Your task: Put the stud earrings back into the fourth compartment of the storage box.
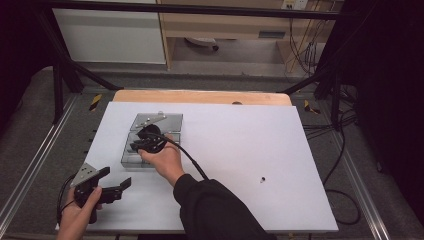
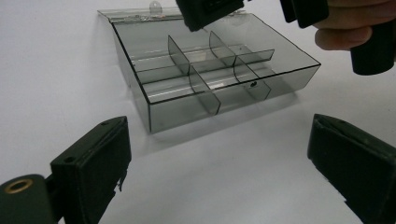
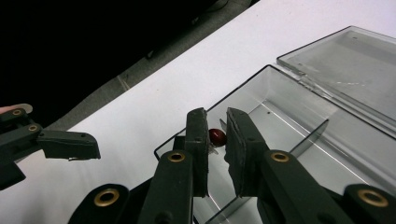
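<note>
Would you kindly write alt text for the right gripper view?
The right tool pinches a small dark red bead between its jaws, above a compartment of an open, clear divided box on a white table. The left tool shows at the left edge.

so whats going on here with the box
A person holds a gripper in each hand over a white table. The right gripper is down over the open clear divided box, its jaws nearly shut around a small dark red bead above a compartment. The left gripper waits open, apart from the box on its near side. Another tiny dark item lies alone on the table.
</note>
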`<state>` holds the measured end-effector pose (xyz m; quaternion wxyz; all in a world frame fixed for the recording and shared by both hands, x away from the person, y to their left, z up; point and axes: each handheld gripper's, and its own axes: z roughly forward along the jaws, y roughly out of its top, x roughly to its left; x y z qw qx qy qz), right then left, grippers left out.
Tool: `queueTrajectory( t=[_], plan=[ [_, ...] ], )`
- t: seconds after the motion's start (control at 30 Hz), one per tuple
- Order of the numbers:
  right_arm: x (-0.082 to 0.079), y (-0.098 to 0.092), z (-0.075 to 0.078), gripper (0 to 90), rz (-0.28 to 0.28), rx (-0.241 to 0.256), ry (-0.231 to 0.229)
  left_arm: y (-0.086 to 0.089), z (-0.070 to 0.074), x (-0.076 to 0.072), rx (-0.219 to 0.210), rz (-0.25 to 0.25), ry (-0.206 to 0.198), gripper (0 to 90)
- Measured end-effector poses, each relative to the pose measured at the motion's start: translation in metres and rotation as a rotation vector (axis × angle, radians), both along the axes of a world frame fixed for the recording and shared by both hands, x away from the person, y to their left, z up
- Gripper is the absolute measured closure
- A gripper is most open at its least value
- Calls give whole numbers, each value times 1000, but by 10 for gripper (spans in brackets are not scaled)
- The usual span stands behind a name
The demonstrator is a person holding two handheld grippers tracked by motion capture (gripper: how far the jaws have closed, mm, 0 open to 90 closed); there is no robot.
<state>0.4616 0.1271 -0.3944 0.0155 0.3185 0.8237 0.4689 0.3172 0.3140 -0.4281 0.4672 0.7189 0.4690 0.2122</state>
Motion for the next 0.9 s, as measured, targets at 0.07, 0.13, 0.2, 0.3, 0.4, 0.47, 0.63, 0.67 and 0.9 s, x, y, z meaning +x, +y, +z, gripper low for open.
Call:
queueTrajectory(
  t=[0.07, 0.13, 0.2, 0.3, 0.4, 0.47, 0.63, 0.67, 0.9],
  plan=[
    [-1, 3, -2, 791, 2, -5, -1, 0, 0, 0, 2, 2, 1, 63],
    [-1, 6, -3, 790, 3, -10, 1, 1, 0, 0, 1, 2, 0, 64],
    [-1, 8, -4, 789, 7, -20, 4, 1, 0, 0, 0, 3, 0, 64],
    [-1, 10, -5, 743, -2, -21, -1, 0, 1, 0, -3, -4, -2, 64],
    [-3, 8, -2, 710, -6, -23, -9, 0, 1, 0, 1, -6, -3, 64],
    [-3, 6, 0, 704, -4, -24, -16, 0, 1, 0, -5, -4, 1, 64],
    [-7, 0, 9, 650, -9, -23, -33, 1, 1, 0, 0, -4, 3, 64],
    [-8, -1, 10, 639, -9, -27, -39, 1, 0, 0, -1, -3, 3, 64],
    [-17, -22, 25, 525, -51, -23, -69, 0, 0, 0, -2, -3, 0, 64]
  ],
)
